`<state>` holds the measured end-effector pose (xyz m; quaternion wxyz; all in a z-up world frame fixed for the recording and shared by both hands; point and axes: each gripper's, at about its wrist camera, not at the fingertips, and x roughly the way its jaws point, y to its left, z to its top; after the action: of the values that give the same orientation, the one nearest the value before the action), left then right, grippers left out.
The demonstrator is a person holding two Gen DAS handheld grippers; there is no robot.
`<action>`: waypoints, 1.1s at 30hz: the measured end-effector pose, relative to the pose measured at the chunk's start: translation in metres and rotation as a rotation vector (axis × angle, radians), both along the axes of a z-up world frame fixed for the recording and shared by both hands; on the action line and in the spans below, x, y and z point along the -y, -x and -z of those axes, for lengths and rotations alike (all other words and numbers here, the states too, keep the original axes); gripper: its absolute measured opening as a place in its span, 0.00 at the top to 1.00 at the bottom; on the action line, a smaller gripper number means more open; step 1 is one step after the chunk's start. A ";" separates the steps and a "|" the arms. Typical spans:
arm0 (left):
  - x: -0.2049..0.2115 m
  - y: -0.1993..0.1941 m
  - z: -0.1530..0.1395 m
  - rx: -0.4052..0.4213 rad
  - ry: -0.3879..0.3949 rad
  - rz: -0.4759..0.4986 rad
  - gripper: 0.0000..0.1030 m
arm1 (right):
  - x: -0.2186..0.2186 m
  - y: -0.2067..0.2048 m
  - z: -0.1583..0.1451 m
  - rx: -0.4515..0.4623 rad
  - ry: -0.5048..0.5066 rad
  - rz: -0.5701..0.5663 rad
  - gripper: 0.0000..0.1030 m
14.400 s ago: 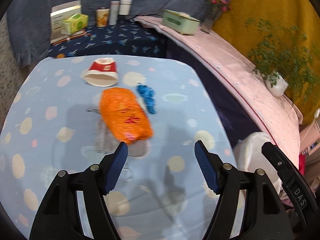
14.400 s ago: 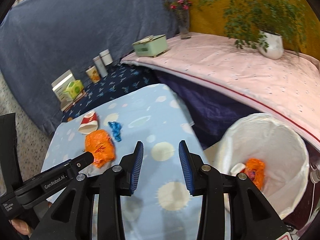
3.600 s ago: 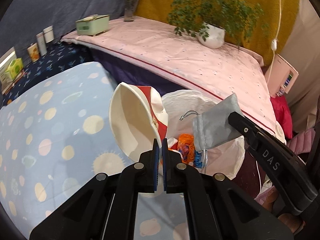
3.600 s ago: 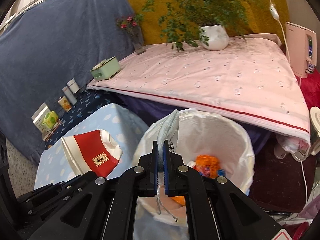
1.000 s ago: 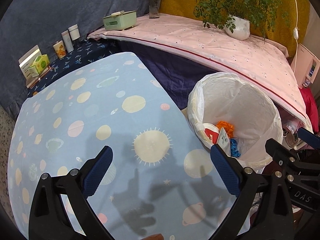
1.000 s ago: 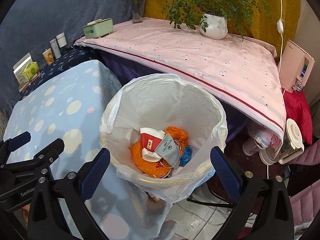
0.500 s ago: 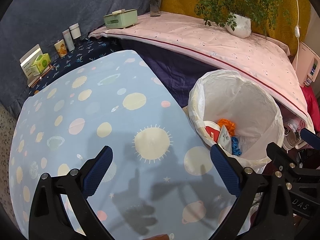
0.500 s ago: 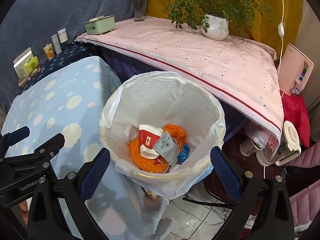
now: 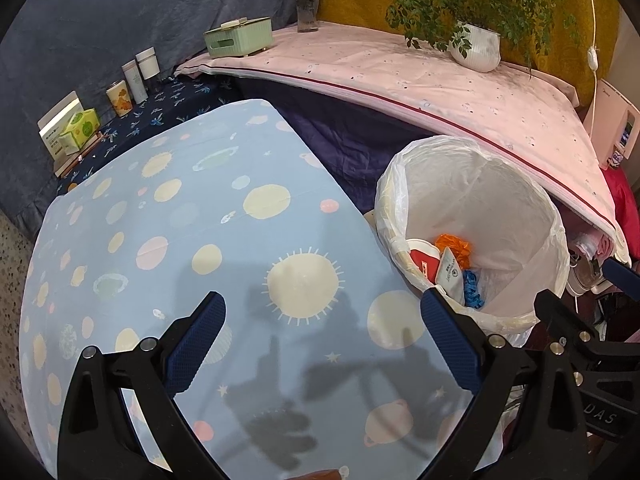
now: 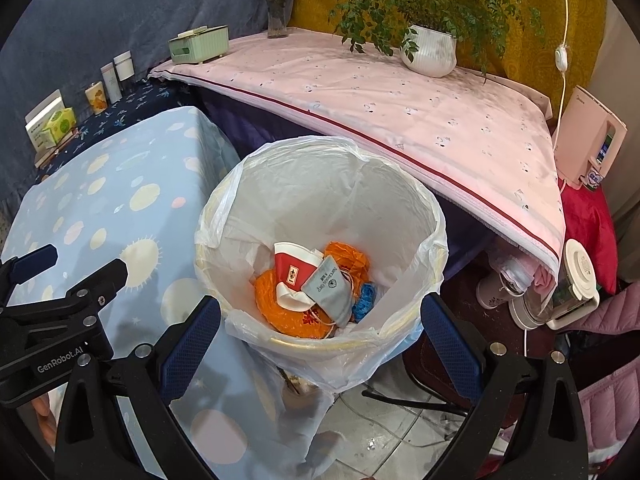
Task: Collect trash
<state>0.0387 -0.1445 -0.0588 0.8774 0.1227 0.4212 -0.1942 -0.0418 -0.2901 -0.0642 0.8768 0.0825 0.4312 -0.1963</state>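
Beside the blue tablecloth (image 9: 168, 216) stands a lined bin (image 10: 400, 200) holding trash (image 10: 316, 288).

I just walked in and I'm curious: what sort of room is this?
Probably a lived-in home room, staged for tidying. A plant and tissue box sit on a pink-covered surface, a bin holds trash, and a table wears a planet-print cloth.
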 end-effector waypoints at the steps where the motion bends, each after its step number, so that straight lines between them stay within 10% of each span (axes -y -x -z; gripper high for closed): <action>1: 0.000 0.000 0.000 0.000 -0.001 -0.001 0.09 | 0.000 0.000 0.000 -0.001 0.001 0.000 0.07; 33: 0.003 0.004 0.000 0.001 0.010 0.014 0.09 | 0.001 0.006 0.001 -0.007 0.010 0.014 0.07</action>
<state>0.0343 -0.1478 -0.0592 0.8769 0.1213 0.4189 -0.2022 -0.0474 -0.2914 -0.0654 0.8743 0.0804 0.4327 -0.2046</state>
